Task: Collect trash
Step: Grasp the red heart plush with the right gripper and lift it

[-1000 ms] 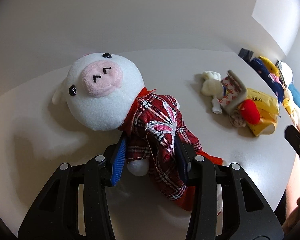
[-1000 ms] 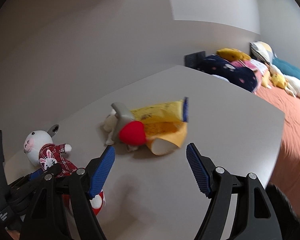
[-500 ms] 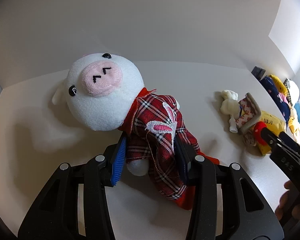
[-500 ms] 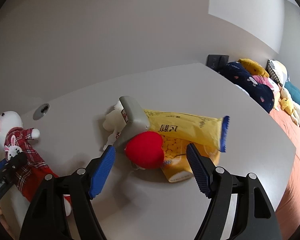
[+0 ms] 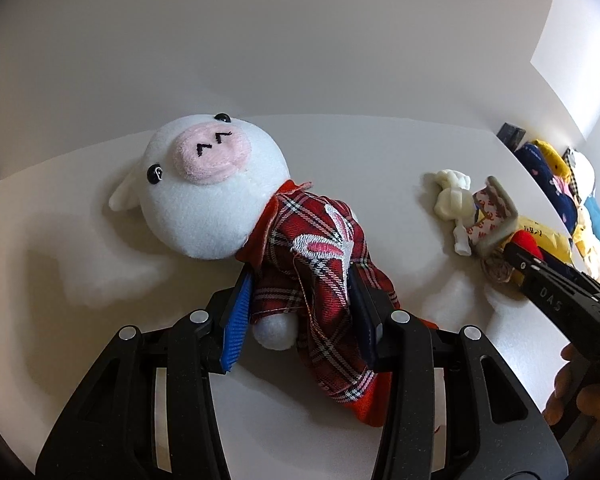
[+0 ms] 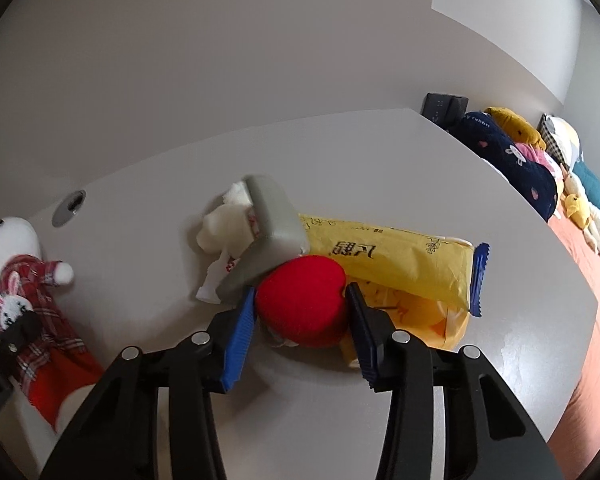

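Right now the right gripper (image 6: 300,308) is closing its jaws around the red apple-shaped toy (image 6: 302,300), which is sitting between the blue pads at the front of a small heap of litter; the pads are looking as if they are just meeting its sides, though a firm pinch is not yet certain. Meanwhile the left gripper (image 5: 300,312) is holding the stuffed pig (image 5: 260,236) by its plaid-clad middle, jaws partly closed and pressing into the cloth, with the toy lying on its back on the table (image 5: 340,152).

Judging by this, the pickup of the red piece is under way. Next it is calling for a finished squeeze and a clean lift, without dragging the yellow wrapper (image 6: 396,264), the grey angled piece (image 6: 270,224) or the crumpled white tissue (image 6: 224,228) that are lying against it.

All this is resting on a pale, smooth tabletop against a plain light wall. Beyond its far edge, cushions and soft toys (image 6: 512,160) are lining a bed with an orange cover (image 6: 580,288).
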`<control>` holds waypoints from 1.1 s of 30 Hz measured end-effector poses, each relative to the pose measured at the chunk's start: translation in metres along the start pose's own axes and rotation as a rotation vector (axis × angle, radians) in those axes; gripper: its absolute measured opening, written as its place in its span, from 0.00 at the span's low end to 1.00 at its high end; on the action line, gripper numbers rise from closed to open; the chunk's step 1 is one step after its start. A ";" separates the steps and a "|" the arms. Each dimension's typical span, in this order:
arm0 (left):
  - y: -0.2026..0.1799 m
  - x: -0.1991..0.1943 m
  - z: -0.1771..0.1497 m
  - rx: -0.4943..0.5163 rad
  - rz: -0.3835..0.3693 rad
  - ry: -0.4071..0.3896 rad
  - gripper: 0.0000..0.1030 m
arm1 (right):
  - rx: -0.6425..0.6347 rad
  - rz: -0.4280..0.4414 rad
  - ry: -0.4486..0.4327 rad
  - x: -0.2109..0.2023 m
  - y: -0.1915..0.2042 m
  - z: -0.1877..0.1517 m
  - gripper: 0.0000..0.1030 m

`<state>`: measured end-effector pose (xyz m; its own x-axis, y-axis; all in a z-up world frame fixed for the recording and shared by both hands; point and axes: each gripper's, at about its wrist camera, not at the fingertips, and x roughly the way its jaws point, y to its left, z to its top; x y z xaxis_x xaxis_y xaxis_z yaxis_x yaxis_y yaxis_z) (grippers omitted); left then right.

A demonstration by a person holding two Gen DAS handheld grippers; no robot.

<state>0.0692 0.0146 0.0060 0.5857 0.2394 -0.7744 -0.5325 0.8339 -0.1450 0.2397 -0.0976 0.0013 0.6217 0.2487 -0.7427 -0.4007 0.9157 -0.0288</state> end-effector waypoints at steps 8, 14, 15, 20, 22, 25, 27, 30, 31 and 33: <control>-0.007 -0.005 -0.002 0.027 -0.018 0.004 0.43 | 0.032 0.014 -0.041 -0.035 -0.005 -0.006 0.45; -0.022 -0.010 -0.009 0.085 -0.038 -0.001 0.43 | 0.066 0.011 -0.067 -0.061 -0.010 -0.016 0.45; -0.025 -0.012 -0.010 0.097 -0.038 -0.008 0.43 | 0.069 0.011 -0.069 -0.065 -0.011 -0.018 0.45; -0.032 -0.018 -0.011 0.123 -0.044 -0.015 0.43 | 0.089 0.002 -0.083 -0.088 -0.019 -0.030 0.45; -0.036 -0.022 -0.014 0.140 -0.047 -0.019 0.43 | 0.097 -0.003 -0.088 -0.096 -0.024 -0.035 0.45; -0.040 -0.029 -0.021 0.167 -0.054 -0.019 0.43 | 0.112 -0.008 -0.101 -0.109 -0.029 -0.043 0.45; -0.046 -0.032 -0.023 0.183 -0.062 -0.018 0.44 | 0.124 -0.013 -0.110 -0.117 -0.033 -0.049 0.45; -0.054 -0.040 -0.029 0.214 -0.075 -0.026 0.44 | 0.144 -0.019 -0.124 -0.131 -0.039 -0.058 0.46; -0.057 -0.044 -0.031 0.226 -0.080 -0.031 0.44 | 0.150 -0.021 -0.128 -0.135 -0.041 -0.061 0.46; -0.064 -0.049 -0.034 0.247 -0.088 -0.038 0.45 | 0.166 -0.028 -0.133 -0.144 -0.046 -0.069 0.46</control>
<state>0.0540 -0.0673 0.0322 0.6483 0.1753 -0.7409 -0.3156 0.9475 -0.0521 0.1228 -0.1974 0.0635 0.7192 0.2515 -0.6477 -0.2725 0.9596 0.0700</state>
